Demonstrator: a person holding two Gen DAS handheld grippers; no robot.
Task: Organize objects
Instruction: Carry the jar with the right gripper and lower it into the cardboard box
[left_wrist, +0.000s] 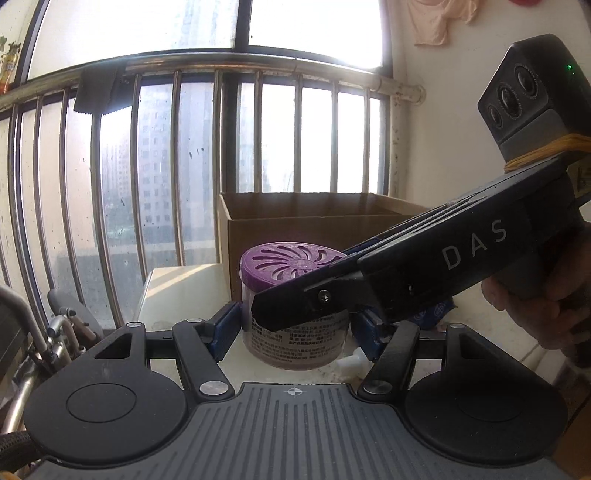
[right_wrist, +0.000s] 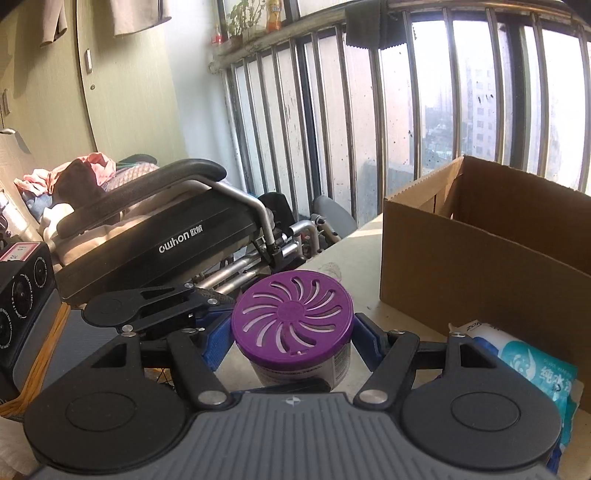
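Note:
A clear jar with a purple vented lid (left_wrist: 291, 295) stands on the pale table (left_wrist: 177, 291), also in the right wrist view (right_wrist: 295, 325). My left gripper (left_wrist: 293, 332) is open, its blue fingers (left_wrist: 225, 328) on either side of the jar without clear contact. My right gripper (right_wrist: 291, 343) is open around the same jar from the other side, blue fingers (right_wrist: 364, 339) flanking it. The right gripper's body (left_wrist: 424, 266) crosses in front of the jar in the left wrist view. An open cardboard box (right_wrist: 480, 251) stands just behind the jar.
A pack of wet wipes (right_wrist: 532, 369) lies on the table beside the box. A folded wheelchair (right_wrist: 166, 236) stands off the table's left edge. A barred window railing (left_wrist: 184, 166) runs behind the table. Small white bits (left_wrist: 351, 363) lie near the jar.

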